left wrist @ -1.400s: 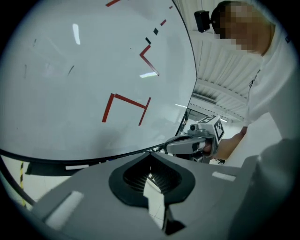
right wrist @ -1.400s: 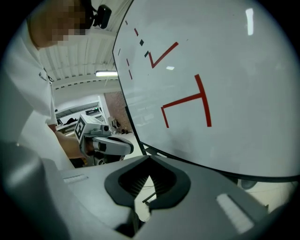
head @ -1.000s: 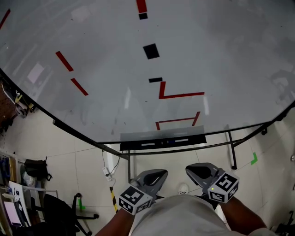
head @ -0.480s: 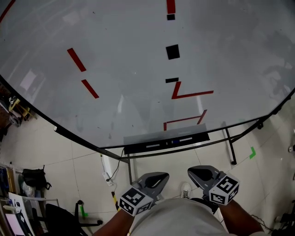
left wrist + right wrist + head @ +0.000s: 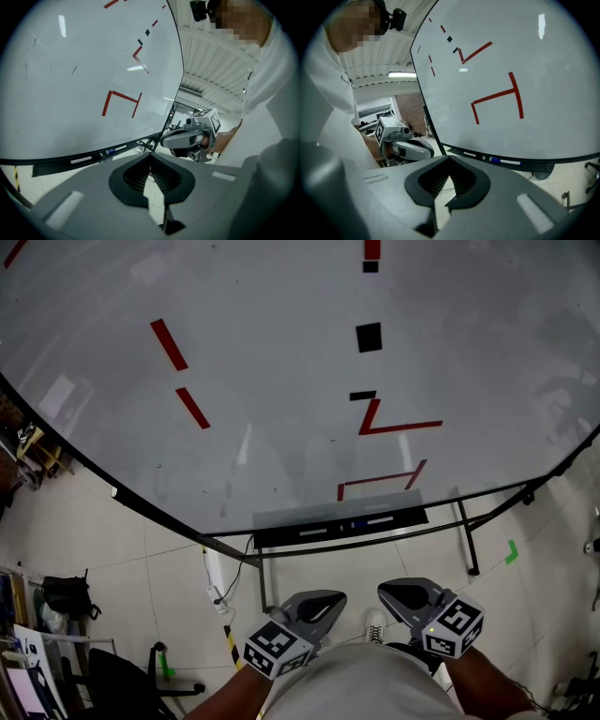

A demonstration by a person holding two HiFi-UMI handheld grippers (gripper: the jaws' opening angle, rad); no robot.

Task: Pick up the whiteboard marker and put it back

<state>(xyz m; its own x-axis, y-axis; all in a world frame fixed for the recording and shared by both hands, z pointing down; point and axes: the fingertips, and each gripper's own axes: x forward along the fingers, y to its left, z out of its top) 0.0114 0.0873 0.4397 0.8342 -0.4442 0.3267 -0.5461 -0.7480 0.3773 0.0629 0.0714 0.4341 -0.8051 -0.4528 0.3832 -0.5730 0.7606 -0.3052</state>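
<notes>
Jaws were closed on both grippers, nothing held.
Left gripper [image 5: 317,604] and right gripper [image 5: 403,594] hung well apart from the whiteboard tray [image 5: 281,538], where the marker [image 5: 502,161] lay.

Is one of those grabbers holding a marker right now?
No: the left gripper and right gripper hold nothing, and the markers lie on the tray.

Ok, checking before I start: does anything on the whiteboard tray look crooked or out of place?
Nothing stands out. The markers lie lengthwise in the tray under the whiteboard, and none visibly hangs over its edge.
</notes>
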